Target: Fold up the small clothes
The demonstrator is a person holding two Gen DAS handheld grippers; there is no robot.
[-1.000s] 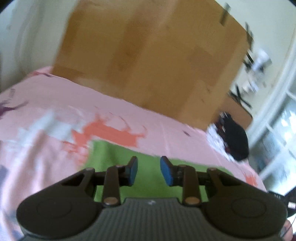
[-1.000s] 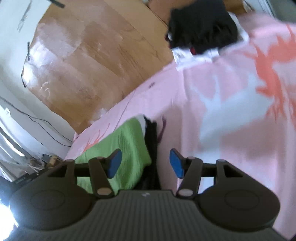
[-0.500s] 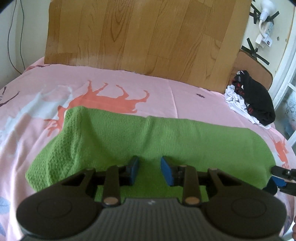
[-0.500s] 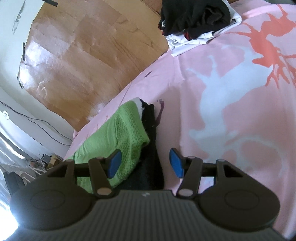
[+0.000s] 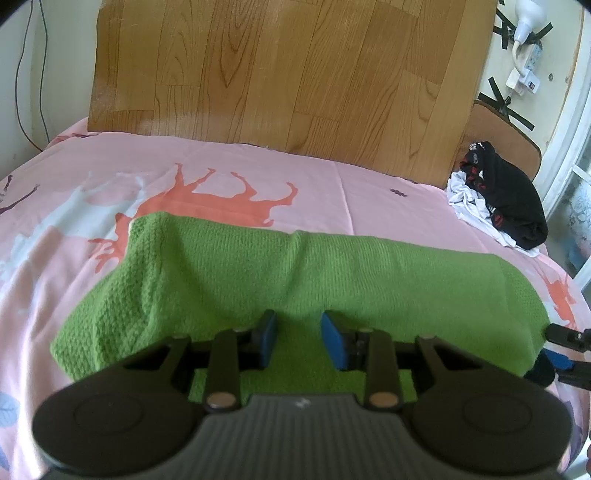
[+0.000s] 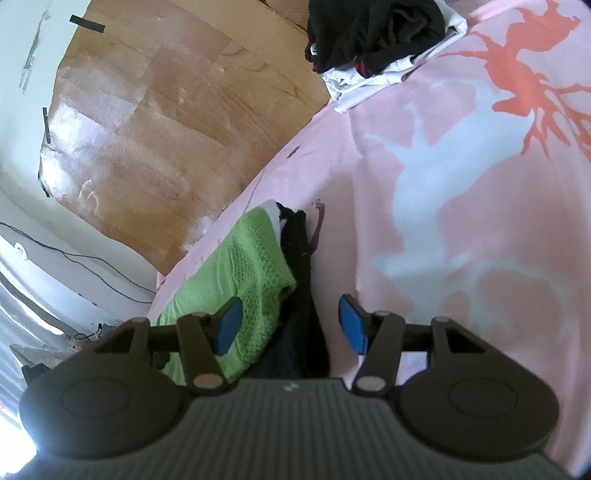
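Note:
A green knitted garment [image 5: 295, 269] lies folded into a long band across the pink bed sheet [image 5: 388, 199]. My left gripper [image 5: 298, 341] hovers open and empty over its near edge. In the right wrist view the garment's end [image 6: 240, 273] shows a black inner layer [image 6: 299, 295] and a white trim. My right gripper [image 6: 290, 326] is open and empty just over that end. Its fingertips also show in the left wrist view [image 5: 565, 350] at the garment's right end.
A pile of black and white clothes [image 5: 498, 199] lies at the bed's far right corner, also in the right wrist view [image 6: 373, 33]. A wooden headboard [image 5: 288, 74] stands behind the bed. A wall socket with cables [image 5: 524, 74] is at the upper right.
The left gripper has tilted down, then moved a little closer to the green garment, jaws slightly wider. The right gripper has drawn a little nearer to the garment's end and stays open.

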